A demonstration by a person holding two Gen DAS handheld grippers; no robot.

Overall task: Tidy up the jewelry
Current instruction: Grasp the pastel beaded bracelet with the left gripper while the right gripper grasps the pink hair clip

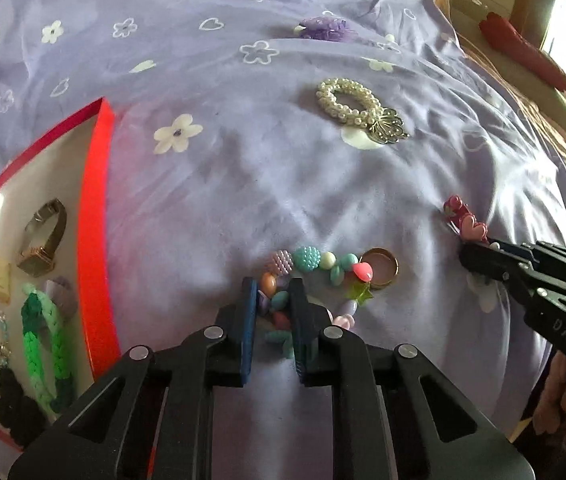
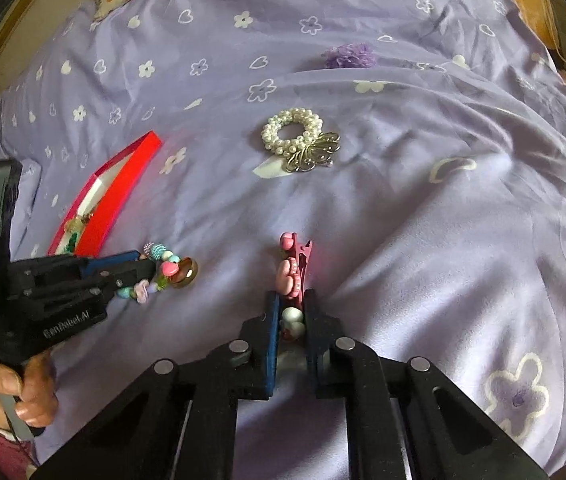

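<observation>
Left gripper (image 1: pixel 273 304) clamped on the bead bracelet (image 1: pixel 315 276) low centre, right gripper (image 2: pixel 291 320) pinched on the pink hair clip (image 2: pixel 295 268) mid-frame: pick-up step, next probably lifting both toward the red box (image 1: pixel 95 216) at left.

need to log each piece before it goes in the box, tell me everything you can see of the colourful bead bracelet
The bead bracelet is a loop of mixed chunky beads that look like plastic: bumpy lilac and teal balls, smooth cream, mint, orange and pink ones, a green star. It lies bunched on the purple bedsheet, to the right of the red box. The left gripper is shut on its near side, and a gold ring rests against its far right end.
</observation>
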